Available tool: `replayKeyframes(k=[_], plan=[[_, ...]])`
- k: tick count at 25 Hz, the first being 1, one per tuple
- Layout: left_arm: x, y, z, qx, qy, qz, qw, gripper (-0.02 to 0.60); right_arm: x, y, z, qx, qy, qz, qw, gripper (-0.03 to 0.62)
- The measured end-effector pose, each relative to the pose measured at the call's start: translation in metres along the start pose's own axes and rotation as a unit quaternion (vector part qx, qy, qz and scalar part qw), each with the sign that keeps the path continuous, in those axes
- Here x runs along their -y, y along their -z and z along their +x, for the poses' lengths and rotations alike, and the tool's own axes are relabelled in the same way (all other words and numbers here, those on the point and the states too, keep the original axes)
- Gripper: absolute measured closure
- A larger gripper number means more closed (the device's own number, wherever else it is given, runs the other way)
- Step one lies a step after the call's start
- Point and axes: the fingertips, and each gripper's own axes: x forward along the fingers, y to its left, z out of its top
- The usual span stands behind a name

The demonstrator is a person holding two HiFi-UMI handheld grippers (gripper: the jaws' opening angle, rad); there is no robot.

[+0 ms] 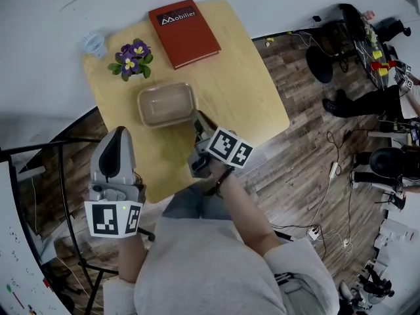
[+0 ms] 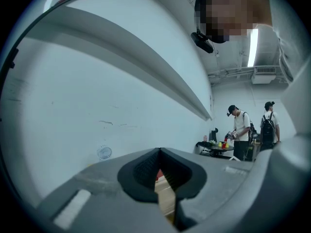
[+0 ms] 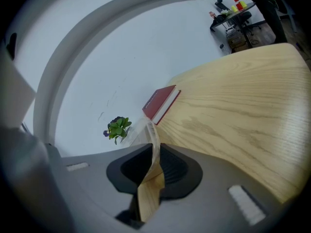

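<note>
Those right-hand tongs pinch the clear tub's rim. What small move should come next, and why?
Probably a slight lift: the right tongs are shut on the rim of the tub, which looks empty and sits flat on the table.

Your wooden table (image 1: 243,90) carries 4 things: a red book (image 1: 183,33), a potted flower (image 1: 131,59), a clear cup (image 1: 94,43) and a clear container (image 1: 166,104).

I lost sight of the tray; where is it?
Head view: the tray sits mid-table, just below the flowers and red book, its right corner clamped in the right gripper.
</note>
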Motion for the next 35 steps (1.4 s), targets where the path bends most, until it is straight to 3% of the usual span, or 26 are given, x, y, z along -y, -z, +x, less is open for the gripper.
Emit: replayKeyframes(k=[11,21,35], plan=[[-0.001,-0.003,-0.004,0.004,-0.006,0.000,1.0000,0.578,-0.004,-0.013,-0.003,0.022,0.012,-0.037,0.999,0.544],[0.009,-0.004,-0.003,0.002,-0.004,0.002,1.0000,0.578,0.012,-0.014,-0.005,0.013,0.017,-0.007,1.000,0.546],[0.031,-0.013,-0.002,0.011,-0.003,0.010,0.9999,0.578,-0.017,-0.040,-0.028,0.038,-0.019,-0.099,0.994,0.551]])
